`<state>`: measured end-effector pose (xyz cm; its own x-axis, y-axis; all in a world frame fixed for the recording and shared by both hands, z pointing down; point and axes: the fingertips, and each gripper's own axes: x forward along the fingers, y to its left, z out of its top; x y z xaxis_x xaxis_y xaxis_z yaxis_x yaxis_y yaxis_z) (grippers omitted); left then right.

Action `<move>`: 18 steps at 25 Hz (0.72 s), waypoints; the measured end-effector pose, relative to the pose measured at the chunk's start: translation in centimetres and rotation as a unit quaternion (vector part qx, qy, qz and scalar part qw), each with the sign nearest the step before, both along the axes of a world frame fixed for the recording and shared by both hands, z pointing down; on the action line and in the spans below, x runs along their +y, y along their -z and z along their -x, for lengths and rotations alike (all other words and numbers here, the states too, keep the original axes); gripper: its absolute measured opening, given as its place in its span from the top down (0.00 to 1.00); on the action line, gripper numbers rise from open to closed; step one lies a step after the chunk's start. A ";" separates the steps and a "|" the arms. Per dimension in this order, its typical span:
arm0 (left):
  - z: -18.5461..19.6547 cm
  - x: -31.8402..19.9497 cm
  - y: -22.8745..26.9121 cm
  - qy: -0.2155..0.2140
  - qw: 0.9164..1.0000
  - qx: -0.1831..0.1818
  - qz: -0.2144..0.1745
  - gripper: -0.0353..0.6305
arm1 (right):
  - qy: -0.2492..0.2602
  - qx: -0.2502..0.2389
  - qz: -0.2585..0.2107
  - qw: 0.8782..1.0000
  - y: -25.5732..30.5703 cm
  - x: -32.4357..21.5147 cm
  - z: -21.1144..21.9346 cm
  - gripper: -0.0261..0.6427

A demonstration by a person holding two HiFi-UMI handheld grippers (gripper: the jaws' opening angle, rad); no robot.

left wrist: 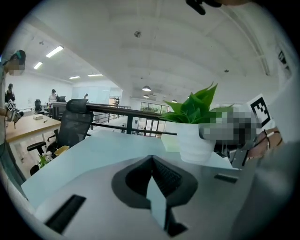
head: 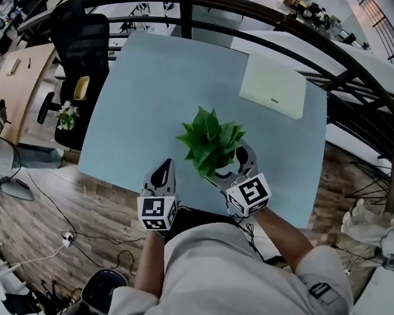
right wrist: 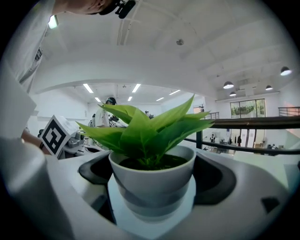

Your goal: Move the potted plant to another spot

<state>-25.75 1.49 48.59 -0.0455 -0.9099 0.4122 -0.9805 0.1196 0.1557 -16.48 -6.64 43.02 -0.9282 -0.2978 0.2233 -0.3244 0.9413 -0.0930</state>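
Observation:
The potted plant [head: 211, 141], green leaves in a white pot [right wrist: 152, 180], stands near the front edge of the pale blue table [head: 156, 90]. My right gripper [head: 228, 164] is shut on the pot, one jaw on each side, and the leaves [right wrist: 140, 131] rise straight in front of the right gripper view. Whether the pot rests on the table or hangs just above it, I cannot tell. My left gripper [head: 163, 168] is shut and empty, a hand's width left of the pot. In the left gripper view the plant [left wrist: 194, 136] shows to the right of the shut jaws of that gripper [left wrist: 152, 161].
A flat white box [head: 273, 86] lies at the table's far right. A black office chair [head: 80, 41] stands off the far left corner, with a yellow bin [head: 81, 88] and a small flowering plant [head: 67, 116] beside it. A dark railing [head: 322, 46] curves behind the table.

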 end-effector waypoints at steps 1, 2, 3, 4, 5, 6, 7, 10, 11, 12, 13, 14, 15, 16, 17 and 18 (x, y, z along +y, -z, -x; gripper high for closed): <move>0.1 -0.2 -0.2 -0.004 1.000 0.005 0.001 0.93 | -0.009 0.001 0.005 1.000 -0.2 0.0 0.1 0.18; 0.2 -0.3 -0.3 -0.011 1.000 0.008 0.002 0.93 | -0.018 0.001 0.009 1.000 -0.4 0.1 0.2 0.18; 0.1 -0.4 -0.4 -0.022 1.000 0.010 0.003 0.93 | -0.028 0.001 0.011 1.000 -0.6 0.3 0.3 0.18; 0.1 -0.6 -0.5 -0.034 0.999 0.011 0.003 0.93 | -0.038 0.002 0.012 0.999 -0.7 0.5 0.3 0.18; 0.0 -0.8 -0.6 -0.046 0.999 0.013 0.003 0.93 | -0.047 0.003 0.012 0.999 -0.9 0.6 0.4 0.18; 0.1 -1.0 -0.7 -0.058 0.998 0.014 0.002 0.93 | -0.057 0.004 0.012 0.998 -1.0 0.8 0.5 0.18; 0.3 -1.1 -0.7 -0.068 0.998 0.015 0.001 0.93 | -0.066 0.005 0.012 0.998 -1.2 1.0 0.7 0.18; 1.2 -0.4 -0.7 -0.099 0.995 0.019 0.001 0.93 | -0.103 0.006 0.013 0.995 -1.4 2.1 1.4 0.18; 1.4 -0.1 -0.7 -0.111 0.994 0.021 0.002 0.93 | -0.119 0.007 0.014 0.993 -1.5 2.4 1.4 0.18; 1.7 0.2 -0.7 -0.122 0.992 0.022 0.003 0.93 | -0.133 0.007 0.015 0.991 -1.6 2.7 1.5 0.18; 1.9 0.4 -0.8 -0.133 0.991 0.022 0.004 0.93 | -0.146 0.006 0.014 0.989 -1.6 2.9 1.6 0.18; 2.1 0.7 -0.9 -0.143 0.990 0.020 0.006 0.93 | -0.156 0.004 0.012 0.988 -1.7 3.2 1.8 0.18; 2.4 0.9 -1.1 -0.150 0.988 0.018 0.009 0.93 | -0.165 0.002 0.010 0.986 -1.7 3.3 2.0 0.18; 2.7 1.0 -1.4 -0.155 0.988 0.017 0.013 0.93 | -0.173 0.000 0.010 0.985 -1.8 3.3 2.2 0.18; 2.9 1.2 -1.7 -0.157 0.987 0.018 0.016 0.93 | -0.180 -0.002 0.011 0.984 -1.9 3.3 2.3 0.18; 3.1 1.3 -2.0 -0.158 0.987 0.024 0.018 0.93 | -0.185 -0.002 0.013 0.983 -2.1 3.3 2.4 0.18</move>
